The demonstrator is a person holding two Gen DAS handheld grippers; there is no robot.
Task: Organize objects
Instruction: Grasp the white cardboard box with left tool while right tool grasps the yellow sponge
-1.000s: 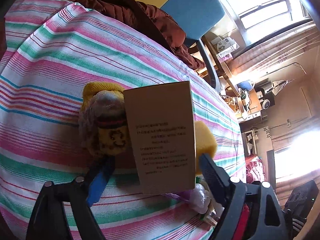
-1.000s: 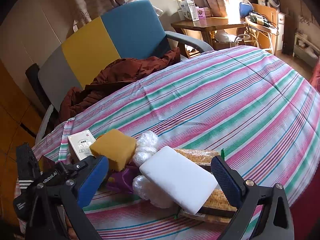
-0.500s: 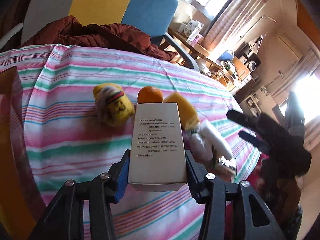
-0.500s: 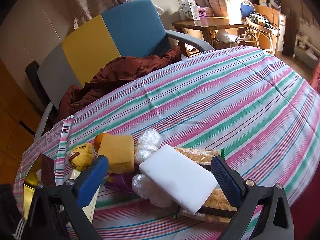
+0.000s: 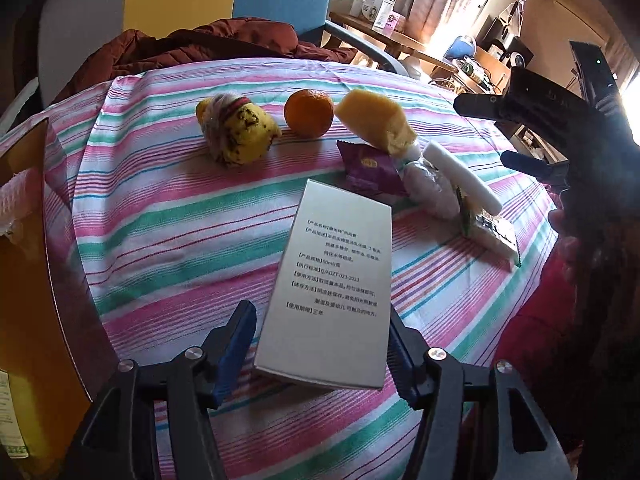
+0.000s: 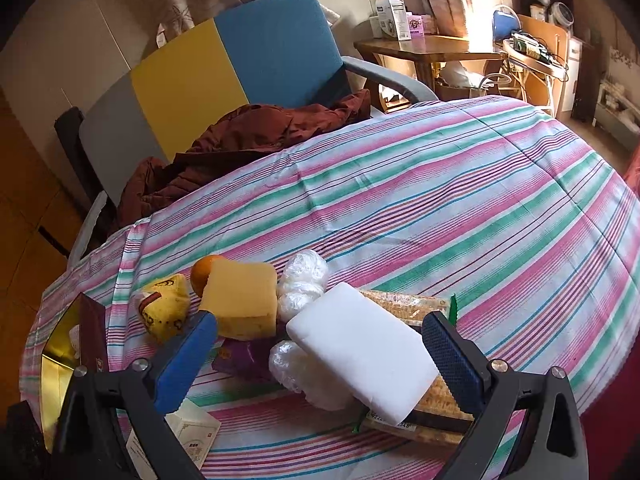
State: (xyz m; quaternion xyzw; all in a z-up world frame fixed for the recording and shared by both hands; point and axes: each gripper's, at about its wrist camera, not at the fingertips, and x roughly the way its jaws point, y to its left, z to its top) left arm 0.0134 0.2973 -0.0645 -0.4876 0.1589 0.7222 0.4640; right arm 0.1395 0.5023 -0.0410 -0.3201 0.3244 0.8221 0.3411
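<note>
A pale printed box lies on the striped cloth between the fingers of my left gripper. That gripper is open, with a gap at its left finger. Beyond the box sit a yellow plush toy, an orange, a yellow sponge, a purple packet and a white foam block. My right gripper hangs open over the white foam block and holds nothing. The box shows partly behind its left finger.
A gold box stands at the table's left edge. Clear plastic bundles and a cracker pack lie under the foam block. A chair with a brown jacket is behind the table. The cloth's far right side is bare.
The left gripper carried the box down from in front of the plush toy and opened; the box now lies on the cloth. The right gripper has stayed in place.
</note>
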